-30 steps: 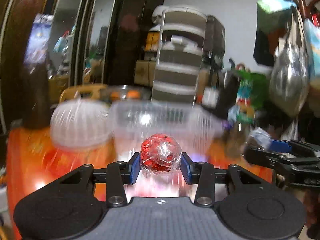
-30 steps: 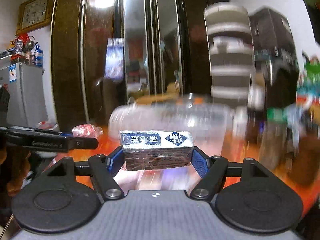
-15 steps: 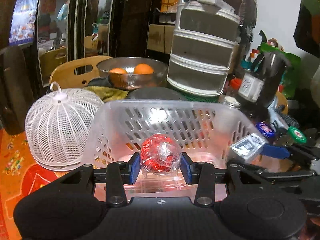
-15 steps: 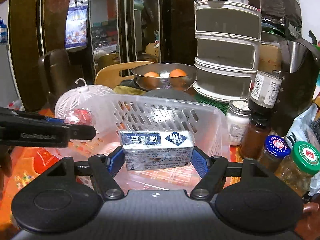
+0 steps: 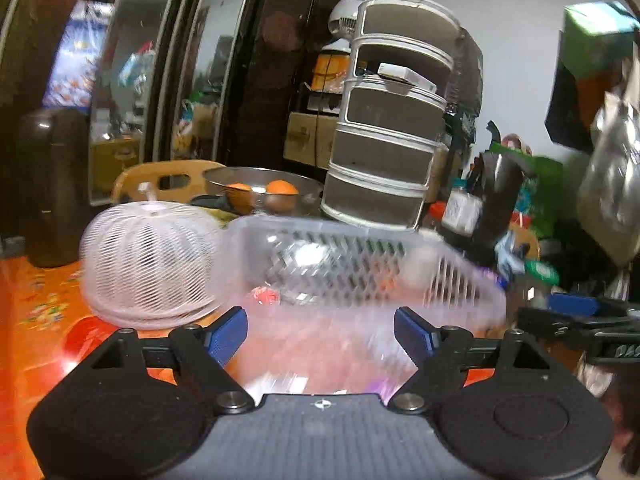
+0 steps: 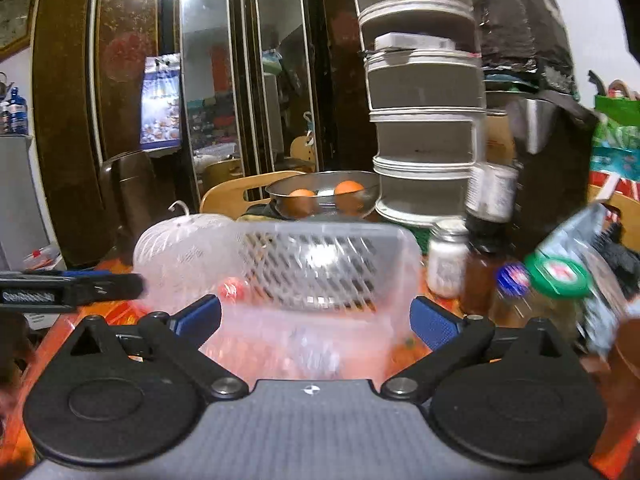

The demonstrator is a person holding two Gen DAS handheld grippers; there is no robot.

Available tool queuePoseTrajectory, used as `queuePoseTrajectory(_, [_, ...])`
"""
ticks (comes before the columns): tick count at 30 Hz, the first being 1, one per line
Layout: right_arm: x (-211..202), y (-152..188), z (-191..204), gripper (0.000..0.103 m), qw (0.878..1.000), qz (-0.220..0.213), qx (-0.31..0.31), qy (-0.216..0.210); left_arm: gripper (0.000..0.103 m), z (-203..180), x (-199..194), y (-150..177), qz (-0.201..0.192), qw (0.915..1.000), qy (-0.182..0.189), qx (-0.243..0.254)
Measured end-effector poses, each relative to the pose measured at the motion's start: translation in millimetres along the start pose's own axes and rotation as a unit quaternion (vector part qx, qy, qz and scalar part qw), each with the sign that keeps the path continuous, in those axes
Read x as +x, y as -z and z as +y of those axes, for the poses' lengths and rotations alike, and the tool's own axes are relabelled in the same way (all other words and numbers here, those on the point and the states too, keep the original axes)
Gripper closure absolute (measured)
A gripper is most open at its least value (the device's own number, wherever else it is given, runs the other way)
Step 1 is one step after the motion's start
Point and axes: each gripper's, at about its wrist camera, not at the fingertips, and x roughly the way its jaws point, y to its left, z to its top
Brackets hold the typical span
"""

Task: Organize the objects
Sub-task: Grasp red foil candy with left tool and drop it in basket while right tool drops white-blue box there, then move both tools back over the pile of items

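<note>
The clear plastic basket (image 5: 340, 256) (image 6: 312, 256) stands on the orange table just ahead of both grippers. A red foil-wrapped ball (image 5: 266, 295) (image 6: 231, 289) lies inside it near its left side. In the right wrist view a blurred pale shape (image 6: 316, 350) lies on the basket floor; I cannot make out what it is. My left gripper (image 5: 320, 334) has its jaws opening, with nothing between the blue pads. My right gripper (image 6: 316, 320) is also opening wide and holds nothing. Each gripper shows at the edge of the other's view.
A white mesh dome cover (image 5: 148, 264) sits left of the basket. Behind are a steel bowl with oranges (image 6: 324, 196), a chair back and a tall tiered steel container (image 6: 424, 120). Several jars (image 6: 556, 280) crowd the right side. A brown flask (image 5: 52, 184) stands far left.
Both grippers have opened and pulled back from the basket. The red ball has left the left jaws and now lies in the basket; the blue-and-white box is gone from the right jaws.
</note>
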Motion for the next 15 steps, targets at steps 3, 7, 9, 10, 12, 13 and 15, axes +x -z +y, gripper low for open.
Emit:
queuePoseTrajectory(3, [-38,47,-2,0.000,1.000,-0.004,0.010,-0.005,0.019,5,-34,33,-0.014,0.9996,-0.022,0.003])
queuePoseTrajectory(7, [-71,96,4,0.000,0.999,-0.011,0.030,0.001,0.019,7,-56,70,-0.021,0.9989,-0.041,-0.009])
queuePoseTrajectory(9, [-75,109,10,0.001,1.000,-0.006,0.026,0.002,0.020,4,-55,81,-0.022,0.9985,-0.049,-0.006])
queuePoseTrajectory(10, [-74,113,14,0.003,1.000,-0.002,0.015,0.006,0.022,3,-54,86,-0.020,0.9984,-0.053,-0.002])
queuePoseTrajectory(12, [-69,118,20,0.013,1.000,0.003,-0.008,0.015,0.026,2,-51,89,-0.013,0.9984,-0.056,0.005])
queuePoseTrajectory(13, [-66,119,21,0.017,1.000,0.007,-0.011,0.014,0.030,2,-49,90,-0.011,0.9983,-0.056,0.005])
queuePoseTrajectory(15, [-59,120,18,0.031,1.000,0.014,0.001,0.006,0.034,1,-46,90,-0.008,0.9984,-0.056,0.010])
